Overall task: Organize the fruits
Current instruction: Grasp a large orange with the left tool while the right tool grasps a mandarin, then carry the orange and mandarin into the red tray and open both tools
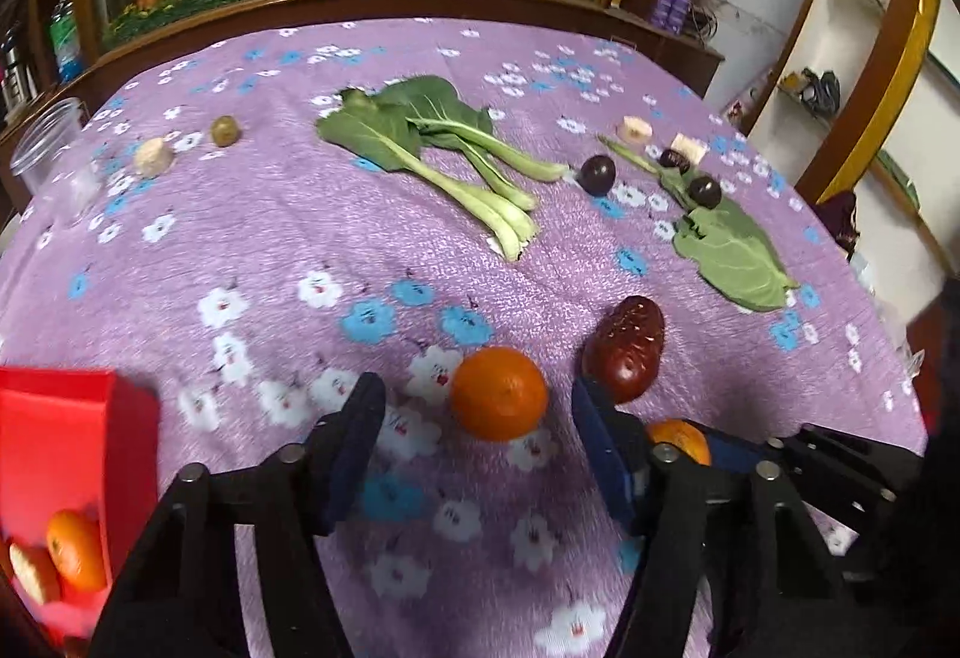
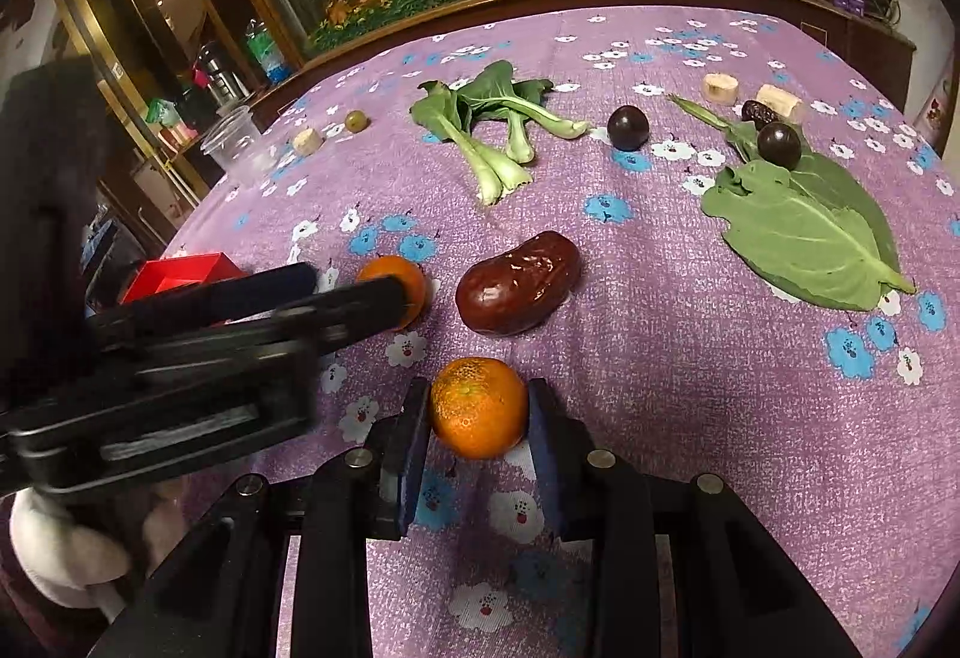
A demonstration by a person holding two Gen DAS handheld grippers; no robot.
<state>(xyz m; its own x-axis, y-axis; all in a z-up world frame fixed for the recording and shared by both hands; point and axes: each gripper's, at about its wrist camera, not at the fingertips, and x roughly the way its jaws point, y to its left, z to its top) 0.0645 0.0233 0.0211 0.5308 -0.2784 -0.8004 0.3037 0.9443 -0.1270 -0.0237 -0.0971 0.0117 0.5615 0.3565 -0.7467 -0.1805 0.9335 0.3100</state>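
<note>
Orange mandarin (image 2: 478, 407) pinched in our right gripper (image 2: 478, 418), low over the purple cloth (image 2: 660, 358).
Our left gripper (image 1: 477, 409) spread around a second mandarin (image 1: 498, 393); date (image 1: 627, 347) beside; red box (image 1: 54, 442) at left.

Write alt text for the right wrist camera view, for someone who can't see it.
The right gripper is closed on a small orange just above a purple floral tablecloth. To its left the left gripper reaches toward a second orange, with a large red date between. Farther back lie bok choy, dark plums and a green leaf.
</note>
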